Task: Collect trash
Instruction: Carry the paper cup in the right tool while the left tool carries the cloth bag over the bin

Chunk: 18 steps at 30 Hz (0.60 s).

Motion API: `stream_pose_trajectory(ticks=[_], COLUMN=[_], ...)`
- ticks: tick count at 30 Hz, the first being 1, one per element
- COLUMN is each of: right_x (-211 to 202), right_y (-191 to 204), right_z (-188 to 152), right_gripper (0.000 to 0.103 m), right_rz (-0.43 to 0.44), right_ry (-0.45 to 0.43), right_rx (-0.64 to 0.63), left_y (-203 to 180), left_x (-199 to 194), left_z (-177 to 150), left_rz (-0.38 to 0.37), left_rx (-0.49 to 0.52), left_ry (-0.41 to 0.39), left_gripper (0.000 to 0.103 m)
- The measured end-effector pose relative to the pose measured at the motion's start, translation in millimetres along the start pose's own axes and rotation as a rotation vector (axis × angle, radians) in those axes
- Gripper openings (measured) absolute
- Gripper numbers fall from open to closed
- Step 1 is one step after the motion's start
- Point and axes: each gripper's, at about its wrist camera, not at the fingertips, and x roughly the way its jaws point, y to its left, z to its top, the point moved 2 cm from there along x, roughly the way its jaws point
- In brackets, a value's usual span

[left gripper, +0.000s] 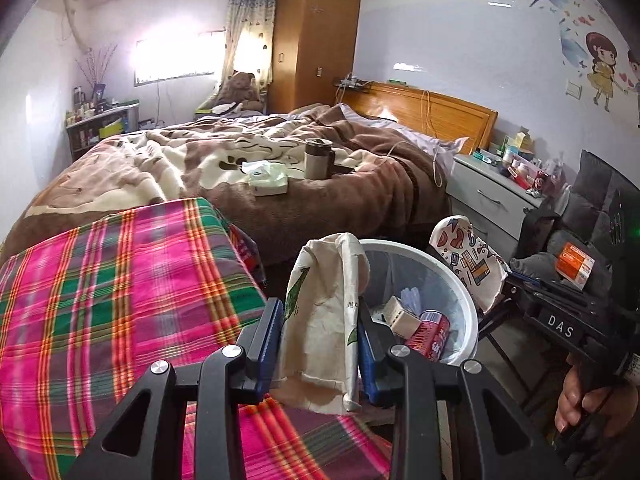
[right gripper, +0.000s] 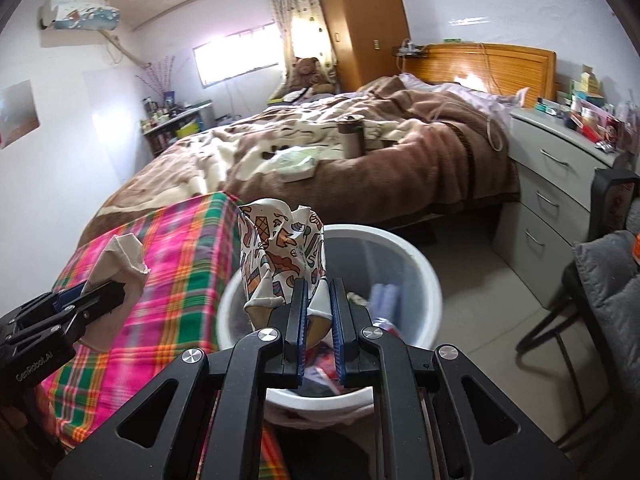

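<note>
bin (left gripper: pixel 472 300) sits between plaid-covered table (left gripper: pixel 120 280) and chair (right gripper: pixel 600 280), bed (left gripper: pixel 240 160) behind.

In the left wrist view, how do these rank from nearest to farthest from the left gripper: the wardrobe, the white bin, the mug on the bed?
1. White bin, just right of the left gripper.
2. Mug, middle of the bed.
3. Wardrobe, far wall.
</note>
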Motion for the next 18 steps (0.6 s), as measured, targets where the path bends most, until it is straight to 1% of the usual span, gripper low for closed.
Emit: stream_pose_trajectory(ticks=[9, 15, 18], right_x=[9, 17, 24], right_y=[-32, -45, -48], right_z=[-4, -1, 0], right_gripper=[0.011, 0.011, 0.011], right_rz=[-0.042, -0.063, -0.064], right_ry=[0.037, 0.051, 0.067], right_rx=[0.025, 0.013, 0.003], left_y=[-35, -47, -51], left_x=[26, 44, 52], left_z=[-1, -1, -2], left_rz=[-0.044, -0.053, -0.038], left_rx=[0.043, 0.034, 0.051], left_ry=[0.016, 0.038, 0.045], left_gripper=[0.037, 0.037, 0.037])
